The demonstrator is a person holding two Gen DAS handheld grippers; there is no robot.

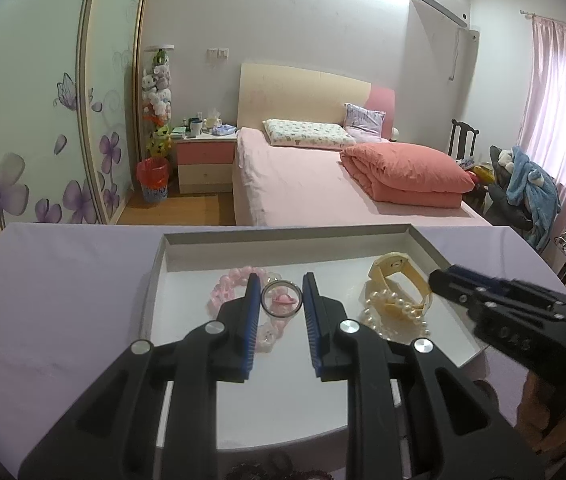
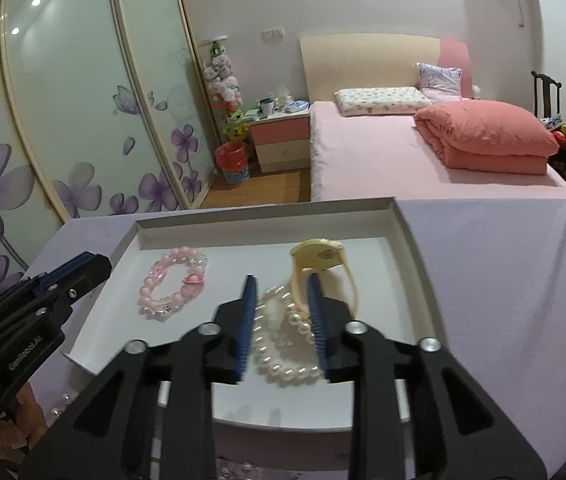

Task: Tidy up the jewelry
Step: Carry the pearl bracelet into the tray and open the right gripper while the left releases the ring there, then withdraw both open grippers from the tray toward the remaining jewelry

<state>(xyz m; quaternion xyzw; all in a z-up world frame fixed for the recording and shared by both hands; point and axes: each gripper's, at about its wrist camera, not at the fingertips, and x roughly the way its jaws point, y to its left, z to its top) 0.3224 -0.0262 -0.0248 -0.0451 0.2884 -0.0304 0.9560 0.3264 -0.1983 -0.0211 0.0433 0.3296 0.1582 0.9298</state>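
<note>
The white tray (image 2: 407, 232) already held 3 pieces: a pink bracelet (image 2: 171, 284), a pearl bracelet (image 2: 283, 344) and a yellow watch (image 2: 323, 260). Both the left gripper (image 1: 281, 300) and right gripper (image 2: 281, 308) hung open above the tray, gripping nothing. Loose beads (image 2: 61, 404) remained on the surface near the tray.

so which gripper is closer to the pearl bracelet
Right. The right gripper has its open fingers either side of the pearl bracelet. The left gripper is further left, over the pink bead bracelet.
</note>
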